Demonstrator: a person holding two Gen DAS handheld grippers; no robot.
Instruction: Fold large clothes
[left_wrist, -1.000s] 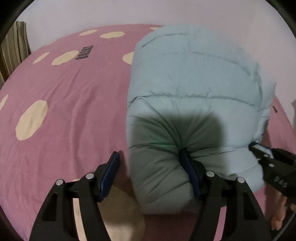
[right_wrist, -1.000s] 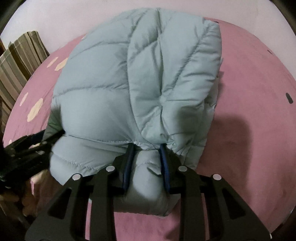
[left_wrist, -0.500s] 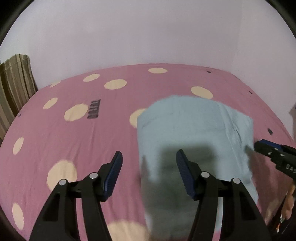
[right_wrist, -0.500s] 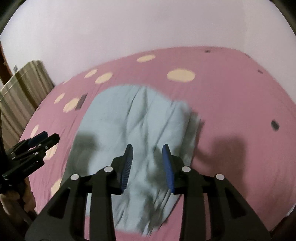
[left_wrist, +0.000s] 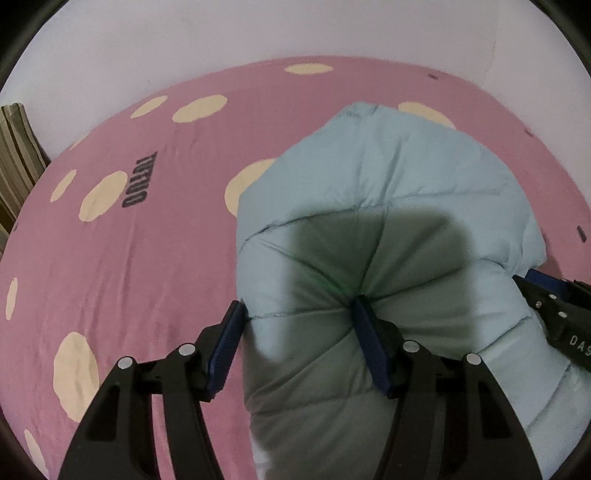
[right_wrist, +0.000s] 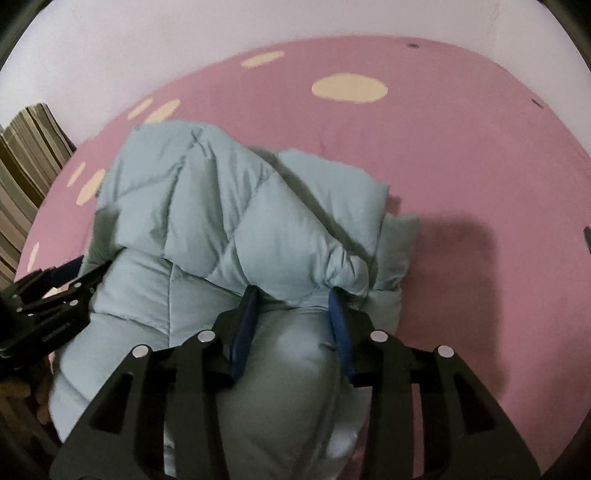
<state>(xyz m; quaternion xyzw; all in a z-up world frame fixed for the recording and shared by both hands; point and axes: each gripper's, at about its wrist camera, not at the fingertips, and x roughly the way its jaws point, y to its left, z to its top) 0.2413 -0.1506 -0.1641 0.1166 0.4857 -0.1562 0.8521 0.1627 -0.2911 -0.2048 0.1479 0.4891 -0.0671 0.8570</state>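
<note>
A pale blue quilted down jacket (left_wrist: 388, 206) lies bundled on the pink bed; it also shows in the right wrist view (right_wrist: 221, 206). My left gripper (left_wrist: 299, 332) has its blue-padded jaws wide apart around the jacket's near left edge, padding bulging between them. My right gripper (right_wrist: 291, 317) straddles a puffy fold at the jacket's near right side, jaws partly apart and pressing the padding. Each gripper appears in the other's view: the right gripper at the right edge (left_wrist: 554, 314), the left gripper at the left edge (right_wrist: 51, 306).
The bed has a pink sheet (left_wrist: 147, 258) with cream dots and dark lettering (left_wrist: 138, 182). A striped curtain or cushion (right_wrist: 29, 166) stands at the far left. A pale wall (left_wrist: 258, 33) runs behind the bed.
Half a second ago both grippers were raised clear of the jacket with it lying flat below. Now both have come down onto its near edge and the jacket is bunched up.
</note>
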